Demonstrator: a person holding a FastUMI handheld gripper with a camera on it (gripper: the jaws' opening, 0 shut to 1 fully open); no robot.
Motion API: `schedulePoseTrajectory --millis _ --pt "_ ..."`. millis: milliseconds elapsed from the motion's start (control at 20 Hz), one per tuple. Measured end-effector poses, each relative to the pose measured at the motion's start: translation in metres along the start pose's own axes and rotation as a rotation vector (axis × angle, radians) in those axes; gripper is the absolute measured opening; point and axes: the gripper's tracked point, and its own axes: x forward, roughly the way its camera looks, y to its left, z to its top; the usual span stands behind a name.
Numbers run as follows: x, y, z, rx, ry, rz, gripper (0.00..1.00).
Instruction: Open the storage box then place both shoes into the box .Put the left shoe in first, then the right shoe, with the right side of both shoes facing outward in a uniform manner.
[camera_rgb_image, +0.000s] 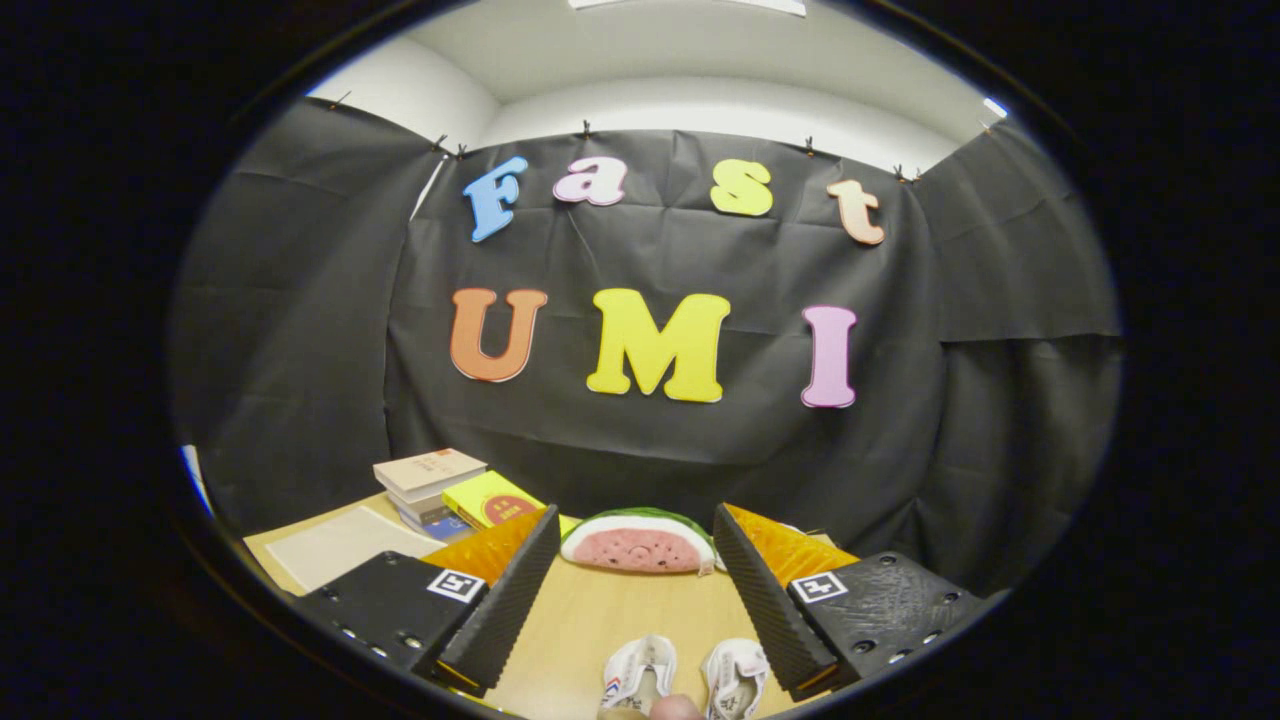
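Observation:
Two small white shoes, one on the left (637, 675) and one on the right (734, 678), stand side by side on the wooden table (610, 610), toes pointing away from me. They lie low between my two fingers, close under the gripper. My gripper (636, 535) hangs above the table, wide open, nothing between its black ribbed pads (505, 605). A bit of a rounded object shows just below the shoes.
A watermelon-slice cushion (640, 543) lies beyond the fingertips at the table's far edge. A stack of books (430, 482) and a yellow book (492, 500) sit at the far left, with a pale sheet (340, 545) beside them.

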Motion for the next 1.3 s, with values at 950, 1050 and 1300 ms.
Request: schedulePoseTrajectory --millis 950,1050,1300 --pt "0.01 0.145 -0.093 0.156 0.262 0.296 0.95" --pt "0.012 0.162 -0.111 0.175 0.302 0.32 0.95" --pt "0.011 0.207 -0.151 0.219 0.418 0.397 0.95"
